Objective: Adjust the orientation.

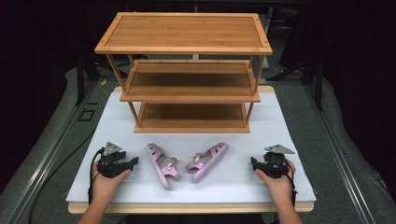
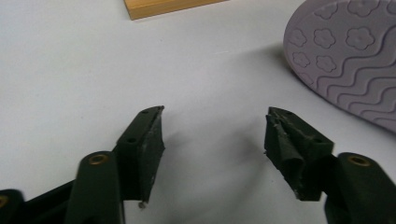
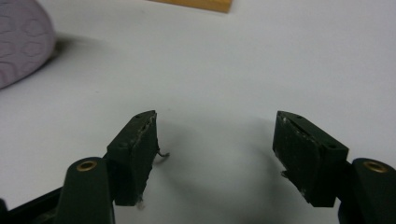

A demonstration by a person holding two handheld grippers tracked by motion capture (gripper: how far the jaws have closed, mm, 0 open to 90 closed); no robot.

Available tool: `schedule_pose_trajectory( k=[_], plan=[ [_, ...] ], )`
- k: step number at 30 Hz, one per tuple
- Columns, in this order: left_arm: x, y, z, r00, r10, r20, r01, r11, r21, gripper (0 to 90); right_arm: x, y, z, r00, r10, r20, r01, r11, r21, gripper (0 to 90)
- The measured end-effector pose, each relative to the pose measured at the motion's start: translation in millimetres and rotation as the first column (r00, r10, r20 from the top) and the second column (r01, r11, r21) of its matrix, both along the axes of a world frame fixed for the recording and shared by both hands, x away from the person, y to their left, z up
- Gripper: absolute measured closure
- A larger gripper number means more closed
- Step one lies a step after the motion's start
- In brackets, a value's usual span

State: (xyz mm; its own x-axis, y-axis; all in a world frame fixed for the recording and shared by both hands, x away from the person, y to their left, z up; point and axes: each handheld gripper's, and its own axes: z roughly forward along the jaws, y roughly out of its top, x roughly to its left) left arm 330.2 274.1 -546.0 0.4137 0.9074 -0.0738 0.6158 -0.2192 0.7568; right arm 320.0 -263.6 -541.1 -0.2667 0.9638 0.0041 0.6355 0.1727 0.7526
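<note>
Left gripper [image 1: 132,163]: held in the left hand [image 1: 106,179] at about 8 o'clock on the table [image 1: 289,116]; jaws point toward the sandals, spread wide, nothing between them. In the left gripper view [image 2: 215,128] only bare white tabletop lies in the gap.

Right gripper [image 1: 255,164]: held in the right hand [image 1: 279,179] at about 4 o'clock on the table; jaws point inward toward the sandals, spread wide and empty. In the right gripper view [image 3: 215,128] bare tabletop shows between them.

Left sandal [image 1: 163,164]: lilac, lying on the table at about 6 o'clock, just left of centre, between the two grippers and near the left one. Its patterned sole [image 2: 348,56] shows at 2 o'clock in the left gripper view, apart from the jaws.

Right sandal [image 1: 208,161]: lilac, just right of centre, angled so the pair forms a V; near ends close together, whether touching I cannot tell. Its edge [image 3: 21,39] shows at 10 o'clock in the right gripper view, well apart from the jaws.

Rack [image 1: 187,70]: three-tier wooden shelf standing at 12 o'clock on the table, behind the sandals.
</note>
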Motion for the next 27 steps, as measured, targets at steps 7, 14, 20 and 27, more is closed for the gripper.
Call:
schedule_pose_trajectory(
  k=[7,14,20,27],
  plan=[
    [-7.2,-2.0,8.7,0.9999,-0.007,0.010,0.008,0.9993,-0.037,42.8,-18.3,14.8,13.1,0.9903,0.094,0.102,-0.098,0.9948,0.030,47.4],
    [-12.0,-5.4,13.5,0.9995,-0.022,0.021,0.023,0.9986,-0.048,42.9,-22.3,33.1,18.6,0.9840,0.162,0.073,-0.164,0.9864,0.014,49.4],
    [-17.8,-14.7,22.7,0.9984,-0.049,0.028,0.050,0.9974,-0.052,48.8,-24.3,38.2,19.2,0.9823,0.169,0.080,-0.172,0.9843,0.037,52.9],
    [-24.0,-24.1,42.8,0.9954,-0.065,0.071,0.071,0.9934,-0.090,61.4,-25.3,39.3,19.0,0.9756,0.206,0.077,-0.209,0.9773,0.036,60.0]
  ],
)
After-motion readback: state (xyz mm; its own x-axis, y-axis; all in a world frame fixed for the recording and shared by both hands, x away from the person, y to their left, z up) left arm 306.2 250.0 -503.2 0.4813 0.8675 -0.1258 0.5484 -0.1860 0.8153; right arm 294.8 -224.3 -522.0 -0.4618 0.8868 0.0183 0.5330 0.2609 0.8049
